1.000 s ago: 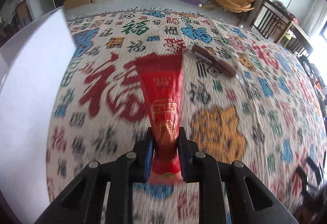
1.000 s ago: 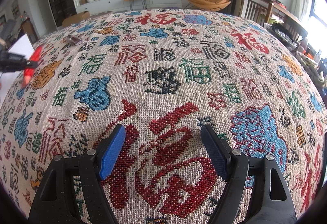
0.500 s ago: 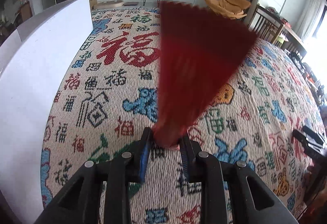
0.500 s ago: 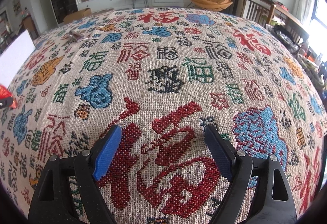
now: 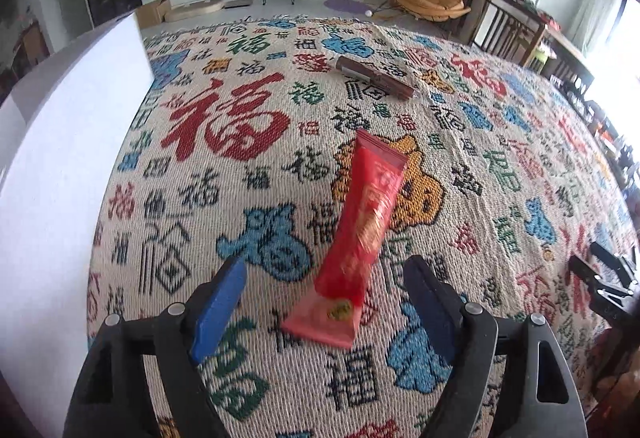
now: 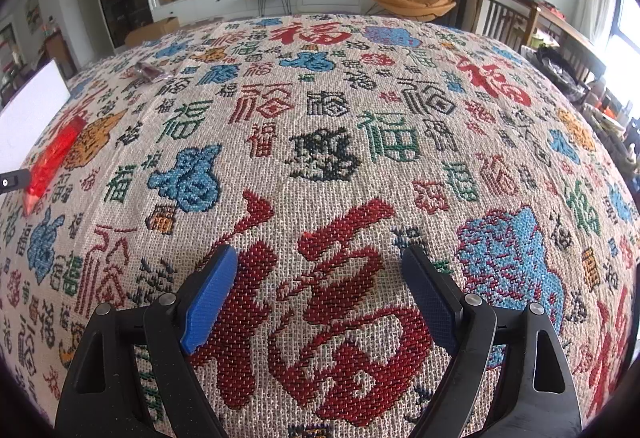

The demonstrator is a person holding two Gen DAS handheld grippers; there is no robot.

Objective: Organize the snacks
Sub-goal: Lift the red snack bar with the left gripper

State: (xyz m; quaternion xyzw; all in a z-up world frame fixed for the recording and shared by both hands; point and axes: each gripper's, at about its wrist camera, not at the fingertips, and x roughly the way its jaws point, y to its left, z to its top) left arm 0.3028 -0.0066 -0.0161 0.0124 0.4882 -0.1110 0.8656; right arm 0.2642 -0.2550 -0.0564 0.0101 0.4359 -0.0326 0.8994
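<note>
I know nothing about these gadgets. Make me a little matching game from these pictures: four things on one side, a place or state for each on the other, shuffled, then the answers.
Things:
1. red snack packet
2. brown snack bar
3. white box
4. right gripper

Places or states:
A. far back on the patterned cloth
B. open, with nothing between its fingers
C. between the open fingers of the left gripper, ungripped
D. along the left edge of the left wrist view

Pairs: 1-C, 2-A, 3-D, 4-B
</note>
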